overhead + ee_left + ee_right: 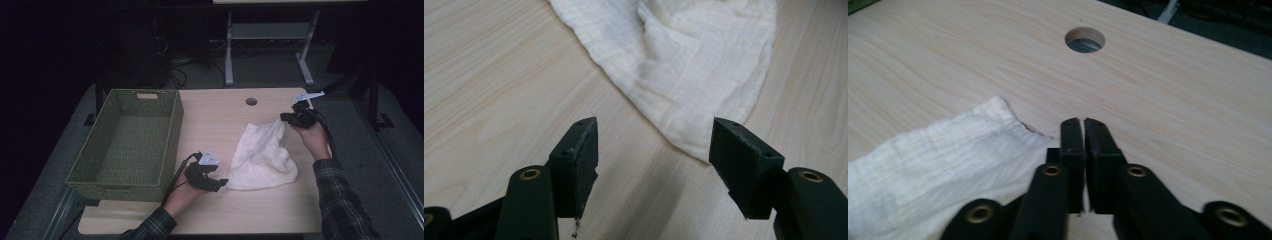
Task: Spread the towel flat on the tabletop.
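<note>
A crumpled white cloth (262,155) lies on the right half of the wooden table (215,115). My left gripper (220,182) sits low at the cloth's near left corner and is open. In the left gripper view the cloth (694,65) tapers to a point just ahead of the wide gap of that gripper (655,142), nearer the right jaw. My right gripper (286,118) is at the cloth's far right corner. In the right gripper view its jaws (1083,125) are pressed together, and the cloth's (938,160) hem runs in at their left side.
A green woven basket (175,130), empty inside, stands on the table's left side, close to my left hand. A round cable hole (251,101) (1085,40) sits near the far edge. Dark floor, cables and a desk frame lie beyond the table.
</note>
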Available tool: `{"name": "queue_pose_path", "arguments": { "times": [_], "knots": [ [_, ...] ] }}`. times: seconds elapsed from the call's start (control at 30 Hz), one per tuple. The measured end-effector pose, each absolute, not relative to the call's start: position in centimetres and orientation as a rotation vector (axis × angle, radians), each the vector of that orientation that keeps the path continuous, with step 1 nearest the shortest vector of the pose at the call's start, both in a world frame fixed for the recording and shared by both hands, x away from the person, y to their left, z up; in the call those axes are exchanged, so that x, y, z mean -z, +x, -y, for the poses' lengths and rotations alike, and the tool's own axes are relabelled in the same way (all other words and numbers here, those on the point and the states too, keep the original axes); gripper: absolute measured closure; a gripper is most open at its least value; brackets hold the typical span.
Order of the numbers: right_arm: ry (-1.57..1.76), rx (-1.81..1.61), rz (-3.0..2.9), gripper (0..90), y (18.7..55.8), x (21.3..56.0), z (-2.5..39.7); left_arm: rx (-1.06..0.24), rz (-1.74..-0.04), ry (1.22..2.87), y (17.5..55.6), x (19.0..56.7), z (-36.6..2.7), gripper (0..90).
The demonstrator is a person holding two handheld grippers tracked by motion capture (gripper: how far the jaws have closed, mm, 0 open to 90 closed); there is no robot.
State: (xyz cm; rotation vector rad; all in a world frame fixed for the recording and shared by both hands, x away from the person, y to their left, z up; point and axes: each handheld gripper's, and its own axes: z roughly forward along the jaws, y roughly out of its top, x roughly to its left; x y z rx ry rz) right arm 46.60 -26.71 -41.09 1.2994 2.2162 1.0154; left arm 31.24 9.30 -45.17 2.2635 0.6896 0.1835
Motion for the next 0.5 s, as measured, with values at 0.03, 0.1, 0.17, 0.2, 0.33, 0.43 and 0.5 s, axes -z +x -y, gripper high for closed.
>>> {"name": "queue_pose_path", "arguments": {
  "times": [0.03,0.1,0.17,0.2,0.33,0.43,0.5],
  "knots": [
    [1.317,-1.014,-2.207,76.8,46.6,41.2,26.8,-0.185,-0.683,2.265,31.2,45.1,-9.3,35.8],
    [1.343,-1.047,-2.198,71.8,46.4,41.3,27.3,-0.184,-0.686,2.258,31.2,45.1,-9.2,35.8],
    [1.345,-1.060,-2.203,68.9,46.0,41.4,27.7,-0.185,-0.685,2.258,31.4,45.1,-9.1,35.8],
    [1.347,-1.075,-2.206,68.5,45.6,41.4,28.0,-0.181,-0.688,2.257,31.5,45.1,-9.0,35.8],
    [1.340,-1.109,-2.223,67.3,43.7,41.7,28.9,-0.186,-0.670,2.253,31.7,44.9,-8.5,36.5],
    [1.326,-1.122,-2.234,66.9,42.2,42.0,29.6,-0.183,-0.664,2.246,31.9,44.8,-8.2,38.2],
    [1.315,-1.133,-2.243,66.9,41.1,42.1,30.1,-0.176,-0.666,2.244,32.1,44.8,-7.8,38.7]
  ]
}}
